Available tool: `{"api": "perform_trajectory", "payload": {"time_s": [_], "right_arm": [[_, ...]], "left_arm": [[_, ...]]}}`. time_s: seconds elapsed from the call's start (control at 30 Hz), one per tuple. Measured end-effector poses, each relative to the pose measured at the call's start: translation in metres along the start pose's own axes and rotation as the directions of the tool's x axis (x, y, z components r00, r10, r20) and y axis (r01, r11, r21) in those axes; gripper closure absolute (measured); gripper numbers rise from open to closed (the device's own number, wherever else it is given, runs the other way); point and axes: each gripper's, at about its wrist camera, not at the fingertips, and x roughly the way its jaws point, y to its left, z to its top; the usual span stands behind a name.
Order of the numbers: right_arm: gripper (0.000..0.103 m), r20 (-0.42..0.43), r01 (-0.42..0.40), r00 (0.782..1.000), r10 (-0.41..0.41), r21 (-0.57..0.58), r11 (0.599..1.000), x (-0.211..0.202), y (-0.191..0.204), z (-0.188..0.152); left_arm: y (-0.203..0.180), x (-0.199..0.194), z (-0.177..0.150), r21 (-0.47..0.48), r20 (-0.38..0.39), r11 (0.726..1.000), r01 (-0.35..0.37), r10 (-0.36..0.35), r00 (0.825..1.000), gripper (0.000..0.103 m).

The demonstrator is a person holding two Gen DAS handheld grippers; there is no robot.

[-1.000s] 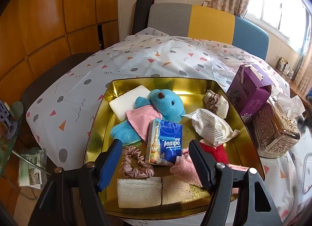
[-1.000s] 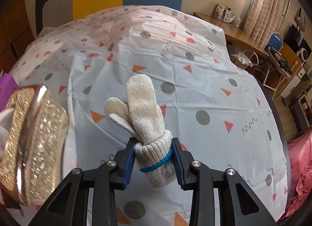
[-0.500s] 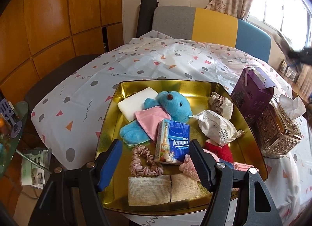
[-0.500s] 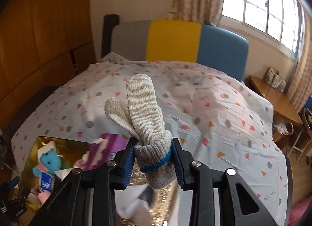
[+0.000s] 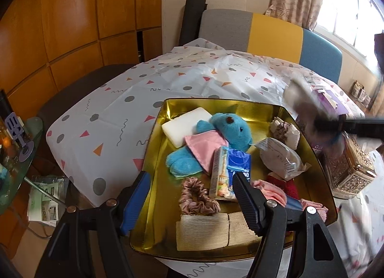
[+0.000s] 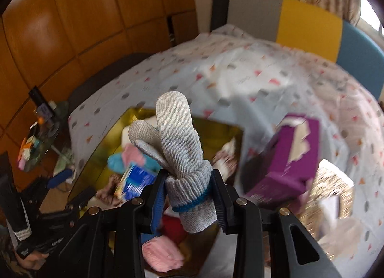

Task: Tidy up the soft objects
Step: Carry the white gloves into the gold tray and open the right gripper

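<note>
My right gripper [image 6: 188, 202] is shut on the cuff of a rolled grey knit glove [image 6: 178, 148] with a blue band, held up in the air above the right side of the gold tray [image 6: 93, 155]. In the left wrist view it is a blur [image 5: 309, 107] over the tray's right rim. My left gripper [image 5: 190, 196] is open and empty over the near edge of the gold tray [image 5: 153, 155]. The tray holds a blue teddy [image 5: 230, 129], a pink cloth [image 5: 204, 146], a tissue pack [image 5: 230, 172], a scrunchie [image 5: 198, 197] and several other soft things.
A purple box [image 6: 288, 158] and an ornate gold tissue box [image 5: 350, 165] stand right of the tray on the patterned tablecloth [image 5: 115, 119]. A glass side table [image 5: 14, 158] stands at the left. A grey, yellow and blue chair back [image 5: 271, 31] is behind.
My right gripper has swung left with the glove, from the bare tablecloth to above the tray's right side. My left gripper has drawn back a little and stayed open.
</note>
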Motion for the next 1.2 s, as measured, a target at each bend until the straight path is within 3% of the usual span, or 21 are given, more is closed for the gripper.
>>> {"api": "perform_trajectory", "payload": {"time_s": [0.2,0.5,0.77,1.0,1.13,1.2], "right_arm": [[0.068,-0.097,-0.021,0.995,0.019,-0.023,1.000,0.039,0.021,-0.030],[0.068,-0.153,0.131,0.978,-0.138,-0.060,0.990,0.079,0.022,-0.032],[0.058,-0.115,0.018,0.993,-0.022,-0.035,0.999,0.056,0.016,-0.036],[0.058,-0.117,-0.080,0.991,0.066,-0.125,0.989,0.015,0.020,-0.057],[0.059,-0.167,-0.065,0.985,0.031,-0.201,0.978,0.024,0.033,-0.076],[0.067,-0.154,-0.007,0.988,-0.027,-0.214,0.977,0.036,0.036,-0.080]], "left_arm": [[0.003,0.000,0.000,-0.008,0.001,1.000,-0.002,0.002,1.000,0.032],[0.003,0.001,-0.002,-0.012,-0.005,1.000,-0.004,0.004,1.000,0.032],[0.006,0.002,-0.002,-0.024,-0.007,1.000,-0.010,0.010,1.000,0.032],[0.006,0.001,-0.003,-0.021,0.000,1.000,-0.011,0.011,1.000,0.031],[0.002,-0.002,-0.002,-0.015,0.005,1.000,-0.010,0.010,1.000,0.031],[0.000,-0.006,-0.001,-0.008,0.014,1.000,-0.007,0.007,1.000,0.027]]}}
